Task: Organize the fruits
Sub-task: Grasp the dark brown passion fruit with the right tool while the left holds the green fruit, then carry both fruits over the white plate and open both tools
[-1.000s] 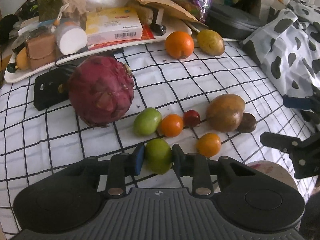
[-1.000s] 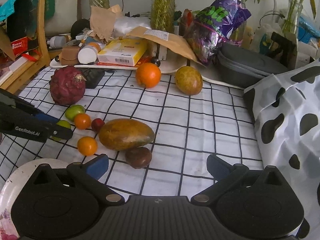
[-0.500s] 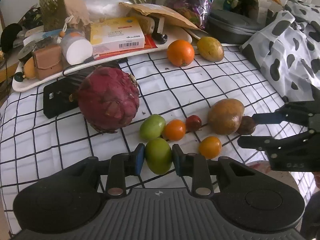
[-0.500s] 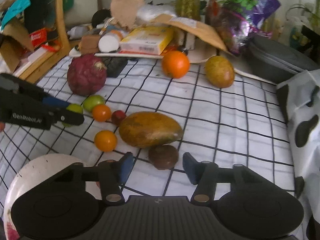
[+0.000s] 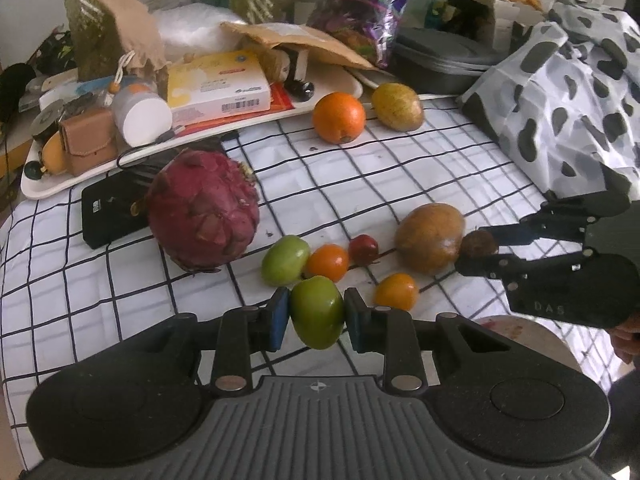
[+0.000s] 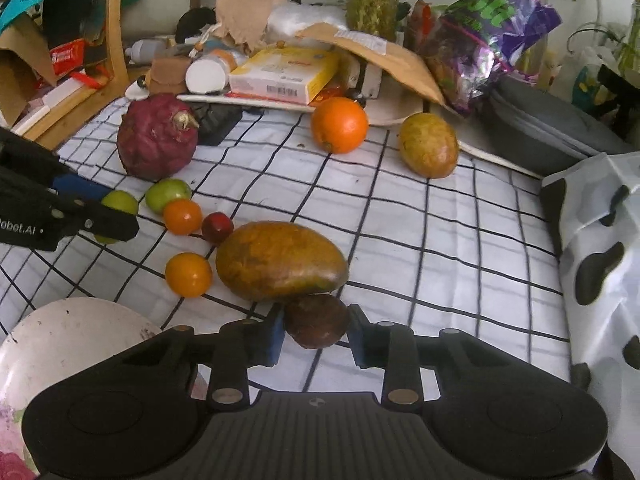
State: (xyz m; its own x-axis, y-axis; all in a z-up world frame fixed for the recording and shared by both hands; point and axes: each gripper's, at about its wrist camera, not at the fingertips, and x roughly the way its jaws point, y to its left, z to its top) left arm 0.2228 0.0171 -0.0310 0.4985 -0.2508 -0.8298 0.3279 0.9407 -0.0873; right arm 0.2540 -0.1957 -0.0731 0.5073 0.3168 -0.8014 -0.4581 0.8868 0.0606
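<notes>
Closing from wide open, the right gripper (image 6: pixel 316 330) now has its jaws pressed around the small brown fruit (image 6: pixel 316 320) at lower centre, just below the large mango (image 6: pixel 280 260). Left gripper (image 5: pixel 316 316) clamps a green fruit (image 5: pixel 318 312), lower centre, on the checked cloth (image 5: pixel 400 180).

A white cloth with a black grid (image 6: pixel 440 240) is covering the table. At the far edge a white tray (image 5: pixel 52 188) is carrying a yellow box (image 5: pixel 218 86), a brown pouch (image 5: pixel 86 146) and a white-capped jar (image 5: pixel 140 116). A black device (image 5: pixel 108 212) is lying just near of the tray. On the right a cow-print bag (image 5: pixel 560 92) is slumping, with a grey case (image 6: pixel 552 124) sitting beyond it.
</notes>
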